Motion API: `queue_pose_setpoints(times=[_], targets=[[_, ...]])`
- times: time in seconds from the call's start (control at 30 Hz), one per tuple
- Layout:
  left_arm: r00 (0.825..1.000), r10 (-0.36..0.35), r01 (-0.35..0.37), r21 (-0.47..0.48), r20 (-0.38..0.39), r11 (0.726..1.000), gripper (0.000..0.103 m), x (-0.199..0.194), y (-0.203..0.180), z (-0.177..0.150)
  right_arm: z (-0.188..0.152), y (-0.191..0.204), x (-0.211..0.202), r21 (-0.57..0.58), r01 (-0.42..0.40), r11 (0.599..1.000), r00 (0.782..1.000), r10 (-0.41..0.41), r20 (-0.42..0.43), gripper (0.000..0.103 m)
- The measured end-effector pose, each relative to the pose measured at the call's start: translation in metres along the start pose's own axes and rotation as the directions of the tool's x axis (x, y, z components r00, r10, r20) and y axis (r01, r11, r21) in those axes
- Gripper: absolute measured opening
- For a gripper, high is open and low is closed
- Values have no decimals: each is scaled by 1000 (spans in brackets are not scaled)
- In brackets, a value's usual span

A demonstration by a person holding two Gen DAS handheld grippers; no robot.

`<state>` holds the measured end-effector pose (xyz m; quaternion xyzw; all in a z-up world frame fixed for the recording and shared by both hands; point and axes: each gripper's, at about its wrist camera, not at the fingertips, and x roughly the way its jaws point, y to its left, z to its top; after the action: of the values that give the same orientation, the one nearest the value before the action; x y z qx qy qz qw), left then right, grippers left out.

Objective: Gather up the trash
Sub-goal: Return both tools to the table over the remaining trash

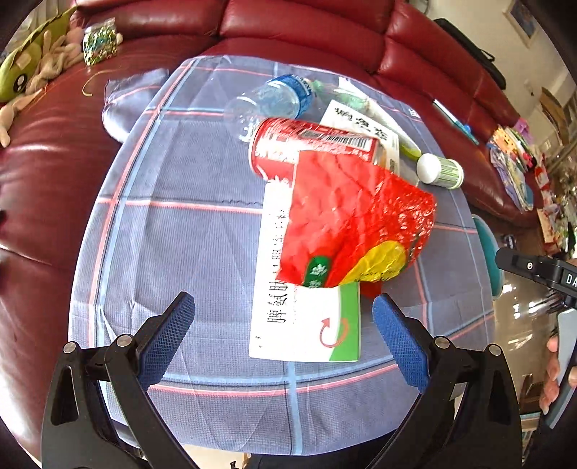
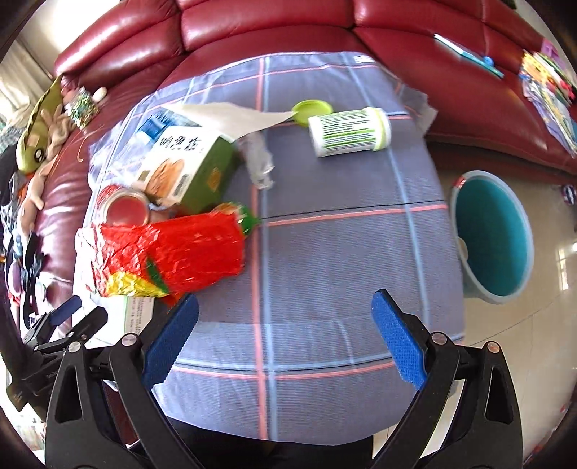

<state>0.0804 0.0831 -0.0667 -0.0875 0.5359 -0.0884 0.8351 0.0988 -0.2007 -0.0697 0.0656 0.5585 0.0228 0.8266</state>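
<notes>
Partly buried under a crinkled red snack bag (image 1: 357, 220), a white-and-green leaflet (image 1: 306, 324) shows only its near end and a strip of print, and the red can (image 1: 310, 144) behind has its lower side covered by the same bag. The clear water bottle (image 1: 270, 101) is blurred, and its cap end is hard to make out. All of this lies on a blue plaid cloth (image 1: 180, 234) spread in front of a red leather sofa (image 1: 306, 32).

The left gripper (image 1: 285, 317) hovers low over the near edge of the cloth, fingers spread wide with nothing between them — the leaflet's end sits in the gap, apparently untouched. The right gripper (image 2: 285, 317) is likewise spread and empty over bare cloth, the bag just beyond its left finger. A green-striped white canister (image 2: 348, 131) lies on its side further back. A teal bucket (image 2: 494, 234) stands on the floor beside the cloth — its far rim runs out of sharp view.
</notes>
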Motion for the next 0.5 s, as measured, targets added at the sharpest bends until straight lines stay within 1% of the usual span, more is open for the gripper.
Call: queue_pose_setpoints(times=[0.13, 0.3, 0.43, 0.5], targets=[[999, -38, 38, 4, -28, 999, 99, 8, 6, -7, -1, 20, 3, -47, 4, 999, 1000, -4, -12, 92], [996, -65, 67, 35, -59, 997, 99, 18, -1, -11, -2, 24, 1, -42, 3, 999, 1000, -3, -13, 92], [996, -51, 55, 62, -72, 997, 99, 31, -6, -9, -4, 24, 0, -35, 4, 999, 1000, -5, -13, 92], [995, -43, 49, 60, -88, 997, 99, 40, -6, -8, -5, 26, 1, -33, 6, 999, 1000, -7, -15, 92]])
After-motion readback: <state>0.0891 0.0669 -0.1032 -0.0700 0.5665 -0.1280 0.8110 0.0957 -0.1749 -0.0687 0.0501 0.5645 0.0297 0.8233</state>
